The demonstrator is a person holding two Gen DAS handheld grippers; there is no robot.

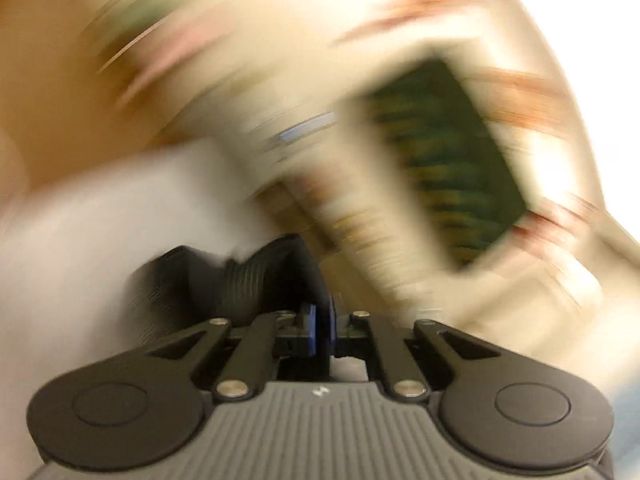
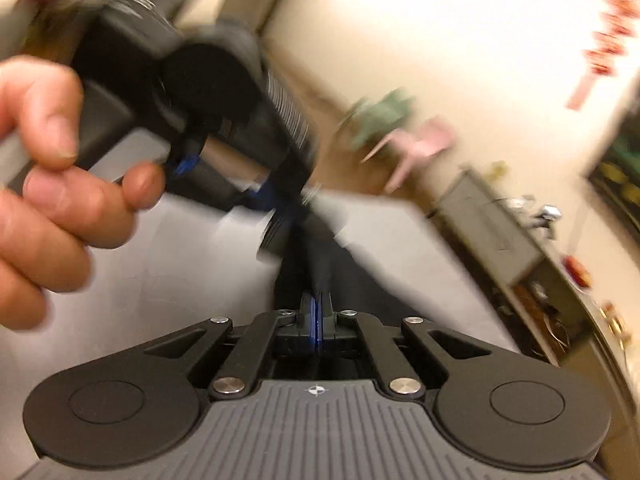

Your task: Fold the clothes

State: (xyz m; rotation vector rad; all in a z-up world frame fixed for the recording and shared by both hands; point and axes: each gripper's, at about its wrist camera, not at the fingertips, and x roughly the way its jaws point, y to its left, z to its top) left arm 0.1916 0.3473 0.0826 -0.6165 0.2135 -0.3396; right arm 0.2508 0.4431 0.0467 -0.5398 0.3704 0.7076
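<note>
Both views are badly smeared. In the left wrist view my left gripper is shut, its blue pads together over a white table top. A black ribbed shape sits just left of its fingers; I cannot tell whether it is cloth or the other gripper. In the right wrist view my right gripper is shut too, pointing down at a dark patch on the white table that may be a garment. Whether either gripper pinches fabric is hidden. A hand holds the left gripper just beyond the right one's tips.
A low grey sideboard with small items stands along the right wall. Pink and green things lie on the brown floor behind the table. A dark green framed picture and red decorations hang on the pale wall.
</note>
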